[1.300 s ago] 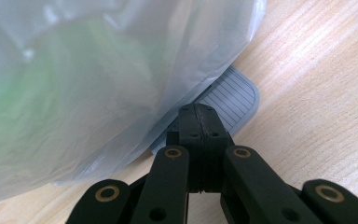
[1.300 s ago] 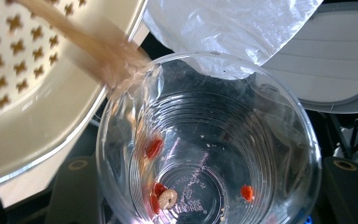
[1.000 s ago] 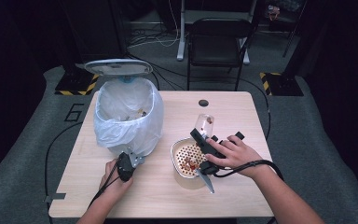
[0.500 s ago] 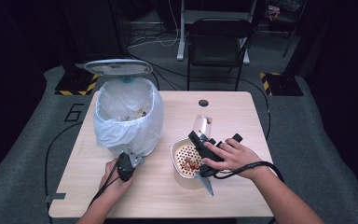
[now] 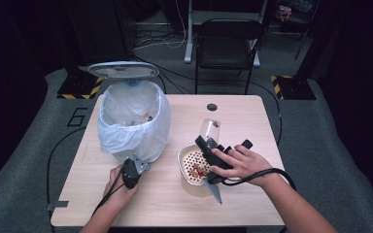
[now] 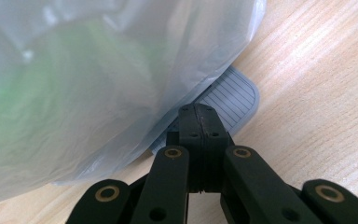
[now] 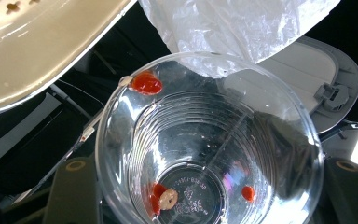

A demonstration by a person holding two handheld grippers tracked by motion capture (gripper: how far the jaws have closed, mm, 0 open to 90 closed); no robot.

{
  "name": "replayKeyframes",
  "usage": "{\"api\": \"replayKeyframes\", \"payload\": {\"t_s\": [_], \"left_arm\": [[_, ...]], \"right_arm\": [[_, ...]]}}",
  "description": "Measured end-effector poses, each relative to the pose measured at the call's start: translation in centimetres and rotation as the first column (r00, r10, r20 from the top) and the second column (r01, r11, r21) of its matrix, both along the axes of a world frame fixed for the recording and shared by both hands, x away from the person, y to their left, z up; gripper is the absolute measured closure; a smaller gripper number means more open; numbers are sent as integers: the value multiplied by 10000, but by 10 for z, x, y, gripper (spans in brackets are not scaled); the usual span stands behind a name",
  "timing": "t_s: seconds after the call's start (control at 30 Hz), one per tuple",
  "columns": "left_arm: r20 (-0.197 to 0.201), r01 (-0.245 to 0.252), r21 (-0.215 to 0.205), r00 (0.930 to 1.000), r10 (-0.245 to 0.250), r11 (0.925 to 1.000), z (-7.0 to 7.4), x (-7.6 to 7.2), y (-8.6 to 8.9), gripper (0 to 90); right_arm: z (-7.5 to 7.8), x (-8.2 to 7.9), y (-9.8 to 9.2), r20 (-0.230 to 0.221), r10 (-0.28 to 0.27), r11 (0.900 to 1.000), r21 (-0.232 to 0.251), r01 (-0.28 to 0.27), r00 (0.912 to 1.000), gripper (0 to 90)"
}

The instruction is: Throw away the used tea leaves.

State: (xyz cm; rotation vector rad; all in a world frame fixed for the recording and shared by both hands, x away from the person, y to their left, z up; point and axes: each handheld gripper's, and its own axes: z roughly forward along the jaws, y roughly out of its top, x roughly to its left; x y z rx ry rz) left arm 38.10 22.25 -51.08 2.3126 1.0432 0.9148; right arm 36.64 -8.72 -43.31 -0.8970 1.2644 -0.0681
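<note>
A lined waste bin (image 5: 133, 121) with its lid (image 5: 122, 70) flipped up stands on the left of the wooden table (image 5: 252, 114). To its right sits a cream strainer bowl (image 5: 190, 164) holding red scraps. The right gripper (image 5: 212, 145) pinches a clear plastic cup (image 5: 210, 130), tipped on its side over the bowl's far rim; red bits (image 7: 145, 83) cling inside it. The left gripper (image 6: 199, 122), jaws pressed together with nothing between them, rests on the bin's grey pedal (image 6: 230, 99) at the bin's foot.
</note>
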Motion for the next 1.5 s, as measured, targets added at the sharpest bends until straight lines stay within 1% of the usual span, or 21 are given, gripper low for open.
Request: {"api": "replayKeyframes", "payload": {"t_s": [0.13, 0.23, 0.3, 0.33, 0.37, 0.47, 0.77, 0.8, 0.87, 0.9, 0.97, 1.0, 1.1, 1.13, 1.17, 1.2, 1.23, 1.27, 1.33, 1.37, 1.5], "left_arm": [[6, 0, 6, 10000, 0, 10000, 0, 0, 0, 900], [-13, -19, 3, 10000, 19, 10000, 0, 0, 0, 900], [-12, -3, -11, 10000, 3, 10000, 0, 0, 0, 900], [-1, -1, -5, 10000, 1, 10000, 0, 0, 0, 900], [-1, 3, 4, 10000, -3, 10000, 0, 0, 0, 900], [26, -18, -1, 10000, 18, 10000, 0, 0, 0, 900], [45, -1, 3, 10000, 1, 10000, 0, 0, 0, 900], [31, 16, -4, 10000, -16, 10000, 0, 0, 0, 900], [50, -31, -70, 10000, 31, 10000, -1, 0, 0, 900], [50, -31, -70, 10000, 31, 10000, -1, 0, 0, 900], [116, -2, 11, 9999, 2, 10000, 0, 0, 0, 900], [106, 1, 16, 9999, -1, 10000, 0, 0, 0, 900], [142, 62, 213, 9999, -65, 9998, 1, 0, 1, 900], [57, 13, 137, 10000, -13, 9999, 1, 0, 0, 900], [1, -51, -77, 10000, 51, 10000, 0, 0, 0, 900], [-14, -27, -18, 10000, 27, 10000, 0, 0, 0, 900], [3, -15, -23, 10000, 15, 10000, 0, 0, 0, 900], [-1, -14, -23, 10000, 14, 10000, 0, 0, 0, 900], [0, -15, -22, 10000, 15, 10000, 0, 0, 0, 900], [1, -17, -23, 10000, 17, 10000, 0, 0, 0, 900], [-7, -20, -32, 10000, 20, 10000, 0, 0, 0, 900]], "right_arm": [[1, 0, 0, -7, 149, 9999, 87, -149, 9999, 339], [5, -2, 1, 67, -178, 9984, -536, 181, 9998, 339], [5, -2, 1, 63, -98, 9989, -456, 101, 9999, 339], [1, 0, 1, -276, 258, 9991, 349, -248, 9993, 339], [1, -1, 1, -223, 262, 9984, 505, -251, 9994, 339], [5, -2, 1, -222, -120, 9996, -255, 114, 9997, 339], [13, -3, 2, -842, -215, 9997, -144, 203, 9962, 339], [18, -3, 4, -929, -187, 9980, -617, 130, 9955, 339], [21, -3, 6, -2088, -302, 9991, 233, 359, 9775, 338], [21, -3, 6, -2088, -302, 9991, 233, 359, 9775, 338], [30, -2, 8, -2857, -465, 9987, 85, 510, 9572, 337], [34, -2, 9, -2873, -345, 9969, 584, 535, 9572, 338], [46, 2, 11, -3905, -351, 9910, 1057, 826, 9199, 338], [49, 4, 12, -4355, -294, 9872, 1285, 944, 8997, 339], [51, 5, 11, -4964, -271, 9782, 1655, 1252, 8676, 339], [58, 9, 10, -5826, -111, 9623, 2146, 1670, 8127, 339], [58, 9, 10, -5826, -111, 9623, 2146, 1670, 8127, 339], [66, 13, 9, -6558, 110, 9470, 2492, 2028, 7549, 340], [70, 15, 9, -6662, 253, 9429, 2636, 2037, 7453, 340], [75, 18, 8, -7032, 455, 9304, 2884, 2262, 7095, 340], [89, 27, 3, -7874, 1097, 8862, 3538, 2990, 6066, 340]]}}
